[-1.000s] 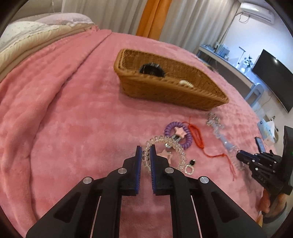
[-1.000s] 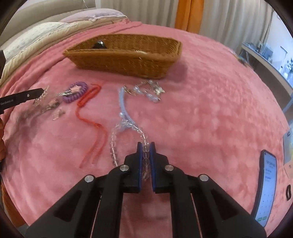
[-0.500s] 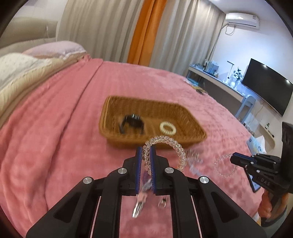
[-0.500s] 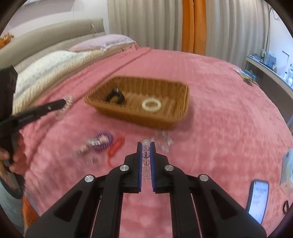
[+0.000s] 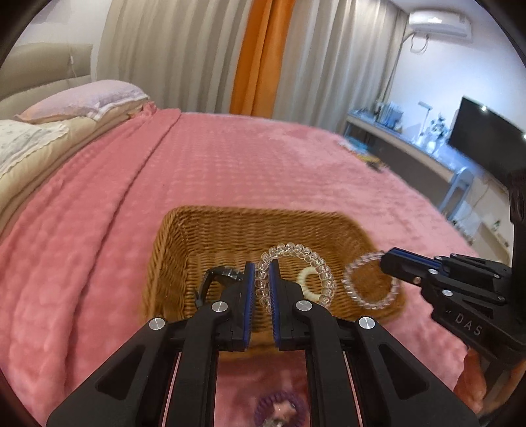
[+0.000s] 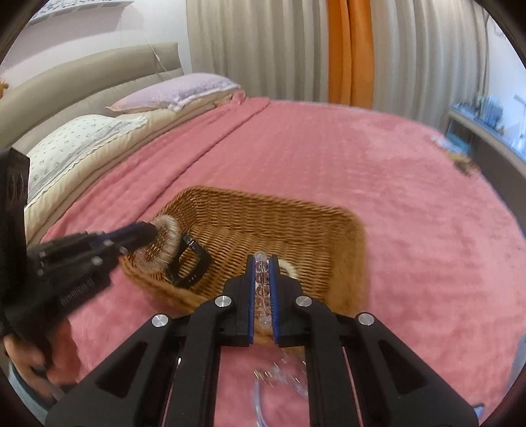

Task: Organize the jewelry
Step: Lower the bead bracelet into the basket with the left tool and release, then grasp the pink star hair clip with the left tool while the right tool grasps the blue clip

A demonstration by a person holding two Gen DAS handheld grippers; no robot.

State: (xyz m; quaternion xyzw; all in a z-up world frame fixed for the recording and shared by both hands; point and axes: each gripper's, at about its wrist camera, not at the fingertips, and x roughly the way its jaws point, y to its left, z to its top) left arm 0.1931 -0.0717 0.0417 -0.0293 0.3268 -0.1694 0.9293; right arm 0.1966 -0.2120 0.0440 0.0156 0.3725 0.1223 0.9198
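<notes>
Pink bedspread (image 5: 203,170), wicker basket (image 5: 210,236); left gripper (image 5: 262,285), right gripper (image 6: 262,289) each clamped on clear bead bracelet

Right gripper (image 6: 262,295) (clamped) — clear bead bracelet (image 6: 261,282) over basket (image 6: 348,249).

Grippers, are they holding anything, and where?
Yes. The left gripper pinches a clear bead bracelet at one side of its loop; the right gripper pinches another bead bracelet on its rim.

A wide bed (image 5: 263,170) lay under a pink blanket, pillows (image 6: 177,88) against a beige headboard (image 6: 82,78). Grey curtains (image 5: 171,52) flanked an orange one (image 5: 256,56); a television (image 5: 486,131) stood beneath the air conditioner (image 5: 437,23).
</notes>
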